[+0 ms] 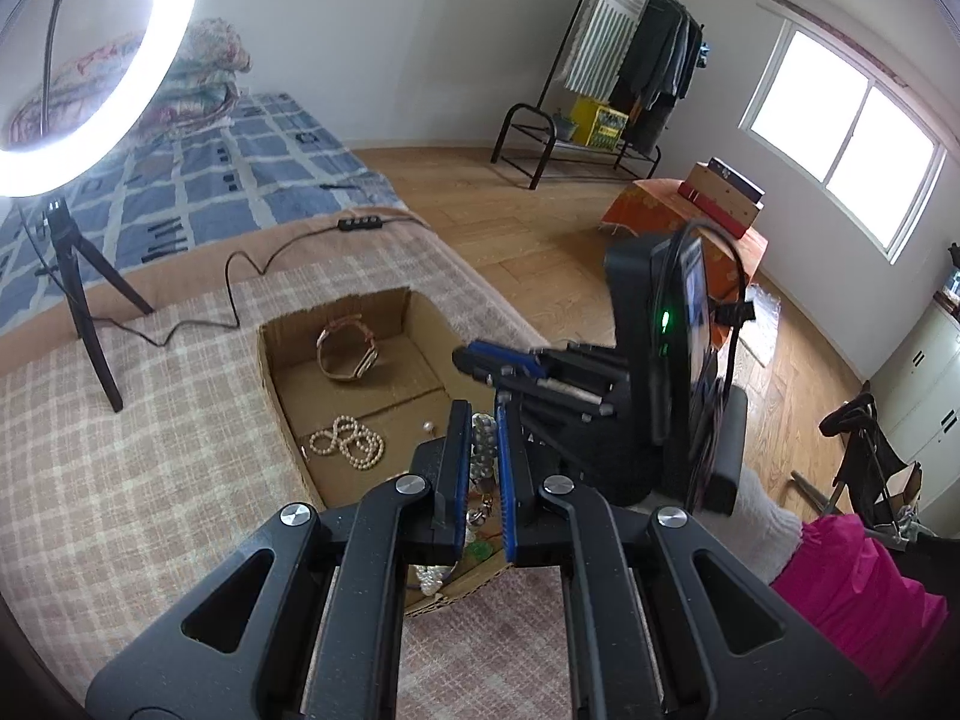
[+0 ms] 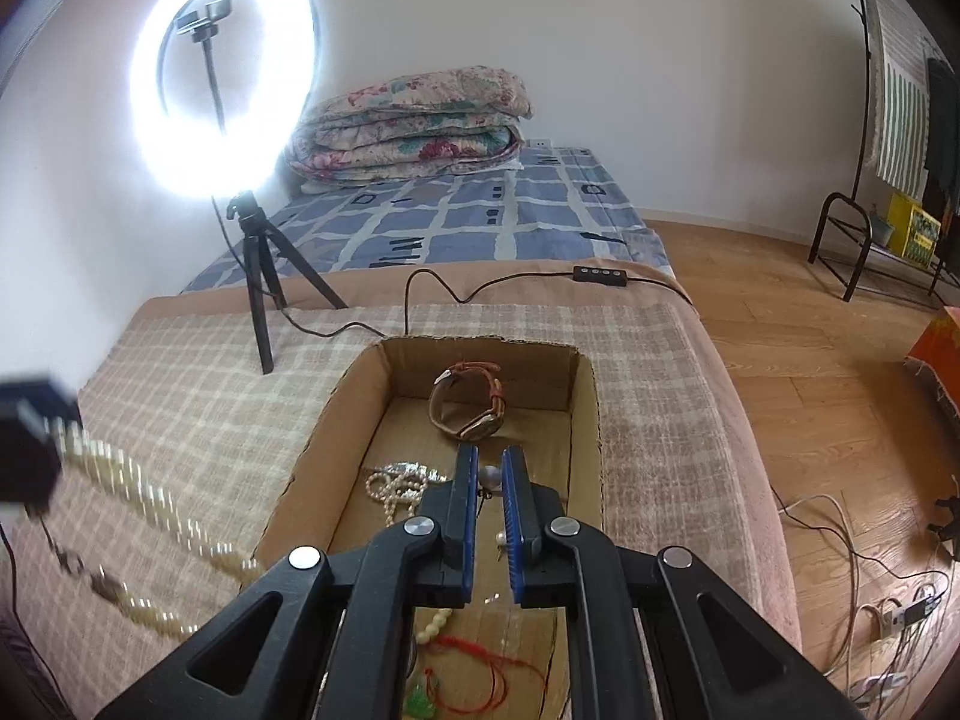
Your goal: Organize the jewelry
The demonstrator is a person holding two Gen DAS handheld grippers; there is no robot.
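Note:
An open cardboard box [image 1: 264, 360] [image 2: 336, 408] lies on the checked blanket. It holds a brown-strapped watch [image 1: 348, 354] [image 2: 468, 402], a coiled pearl necklace [image 1: 348, 444] [image 2: 396, 489] and a green pendant on red cord [image 2: 420, 702]. My left gripper [image 1: 483, 420] [image 2: 51, 429] is shut on a pale bead necklace [image 1: 483, 450] [image 2: 138, 492], which trails blurred over the box's near left rim. My right gripper [image 2: 489, 462] [image 1: 465, 358] hovers shut over the middle of the box. A small grey pearl [image 2: 489, 475] shows in its slit; I cannot tell whether it is held.
A lit ring light on a tripod [image 2: 264, 276] [image 1: 90, 312] stands on the blanket left of the box, its cable and switch [image 2: 600, 274] running behind it. A folded quilt [image 2: 408, 120] lies on the bed. Wooden floor drops off to the right, with a clothes rack [image 1: 630, 60].

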